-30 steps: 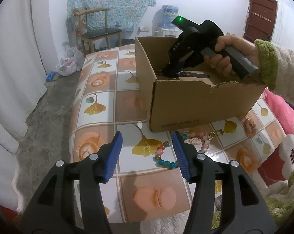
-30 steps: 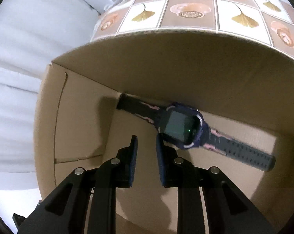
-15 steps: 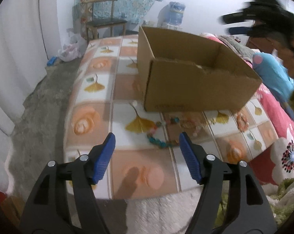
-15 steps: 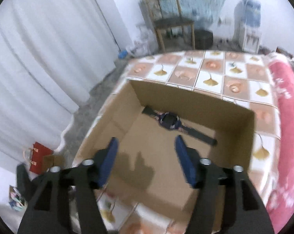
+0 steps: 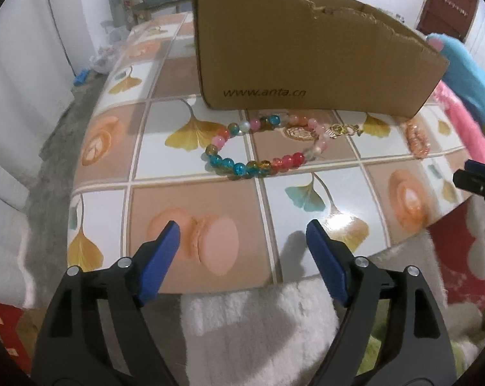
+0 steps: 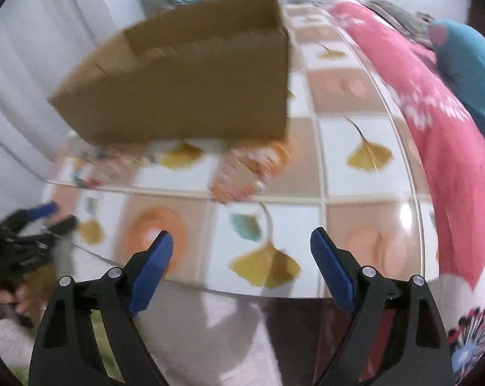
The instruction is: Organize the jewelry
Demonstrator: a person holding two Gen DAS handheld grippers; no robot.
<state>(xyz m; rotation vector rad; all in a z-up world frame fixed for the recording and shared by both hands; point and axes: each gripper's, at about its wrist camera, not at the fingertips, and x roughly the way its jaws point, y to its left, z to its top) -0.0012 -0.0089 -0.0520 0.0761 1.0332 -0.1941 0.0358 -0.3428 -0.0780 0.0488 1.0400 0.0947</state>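
Observation:
A cardboard box (image 5: 309,54) stands on the tiled table (image 5: 191,199); its inside is hidden. A multicoloured bead bracelet (image 5: 248,157) lies in front of it, with a gold chain piece (image 5: 343,128) and a pink-orange bead bracelet (image 5: 417,140) to the right. My left gripper (image 5: 242,244) is open and empty, low over the table's front edge. My right gripper (image 6: 240,251) is open and empty, facing the blurred pink-orange bracelet (image 6: 242,173) and the box (image 6: 194,87). The left gripper also shows in the right wrist view (image 6: 33,222).
A pink floral blanket (image 6: 435,135) and a teal cloth (image 6: 470,64) lie to the right of the table. White fluffy fabric (image 5: 258,321) lies below the front edge. White curtains (image 5: 20,64) hang on the left. A chair stands behind the box.
My right gripper opened, lifted out of the box leaving the watch inside, and swung down to the table's front right. My left gripper dropped lower and opened wider.

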